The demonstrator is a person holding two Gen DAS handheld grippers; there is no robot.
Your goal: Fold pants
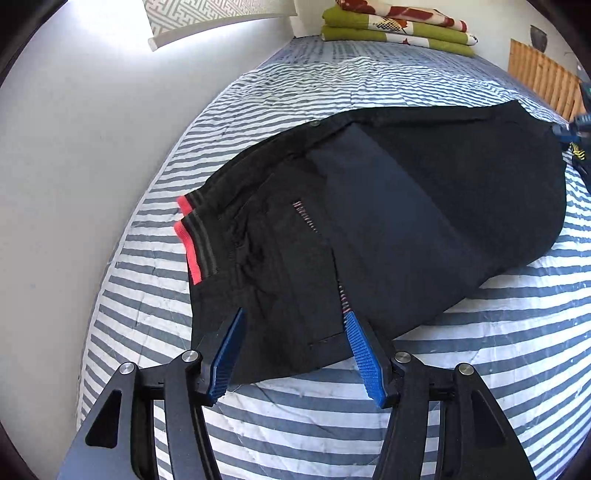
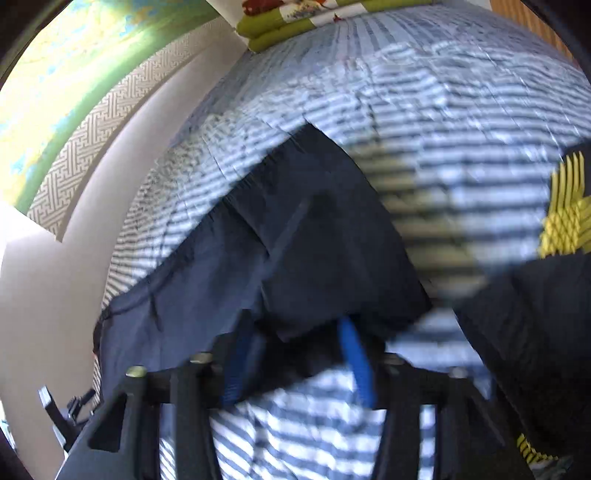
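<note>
Here your bed (image 1: 369, 424), with its grey-and-white striped cover, gives the one broad flat surface in view, which is presumably why the pants (image 1: 369, 221) lie spread across the middle of it instead of being held in the air. They lie flat and already doubled, one dark layer over another, with the red-edged waistband (image 1: 192, 251) turned toward the wall and the rest running away toward the far side.

A second dark garment with a yellow pattern (image 2: 565, 206) sits off to one side on the bed in the right wrist view, clear of the pants (probably waiting its turn). At the head of the bed a stack of folded green blankets (image 1: 399, 33) is parked well out of the working area.

Your left tongs (image 1: 295, 325) stand spread, one blue pad at each side of the near corner of the pants, over the cloth and not pinching it; that looks like a line-up for taking hold of this edge.

Your right tongs (image 2: 295, 332) sit at the other end of the pants, where cloth bunches between the two blue fingers (image 2: 354, 354). That view is blurred, so I cannot tell whether the pads actually press on the fabric or merely straddle it. Judging by both placements, you are setting up one grip at each end so the next fold can be carried over evenly.
</note>
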